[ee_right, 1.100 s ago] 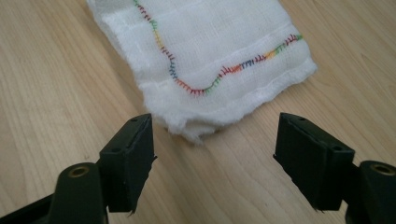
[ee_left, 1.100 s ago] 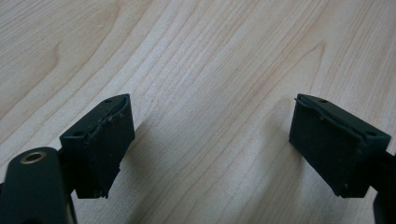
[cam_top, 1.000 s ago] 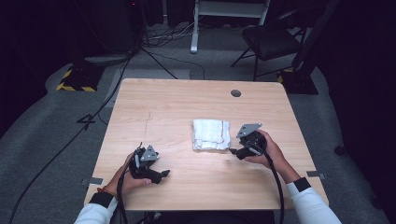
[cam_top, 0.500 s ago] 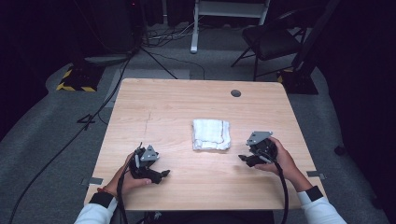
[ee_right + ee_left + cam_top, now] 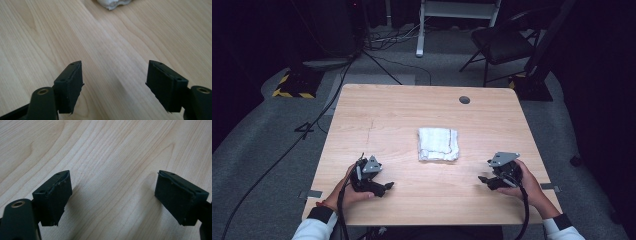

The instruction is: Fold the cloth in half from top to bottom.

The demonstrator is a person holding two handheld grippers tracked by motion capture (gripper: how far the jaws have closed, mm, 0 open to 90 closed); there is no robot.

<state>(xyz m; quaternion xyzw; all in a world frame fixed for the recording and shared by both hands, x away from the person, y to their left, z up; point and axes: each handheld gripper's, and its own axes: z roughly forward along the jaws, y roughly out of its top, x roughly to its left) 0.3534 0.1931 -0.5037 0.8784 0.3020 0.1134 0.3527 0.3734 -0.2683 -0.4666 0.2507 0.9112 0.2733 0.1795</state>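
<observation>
My left gripper (image 5: 388, 187) and right gripper (image 5: 482, 179) rest spread, empty, near the table's (image 5: 402, 115) front edge; folded towel (image 5: 438, 144) lies mid-table.

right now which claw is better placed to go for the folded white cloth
Right, probably. The right claw sits nearer the folded white cloth, jaws open, and the cloth's edge shows ahead in the right gripper view. The left claw, also open, sits farther off and faces bare table.
</observation>
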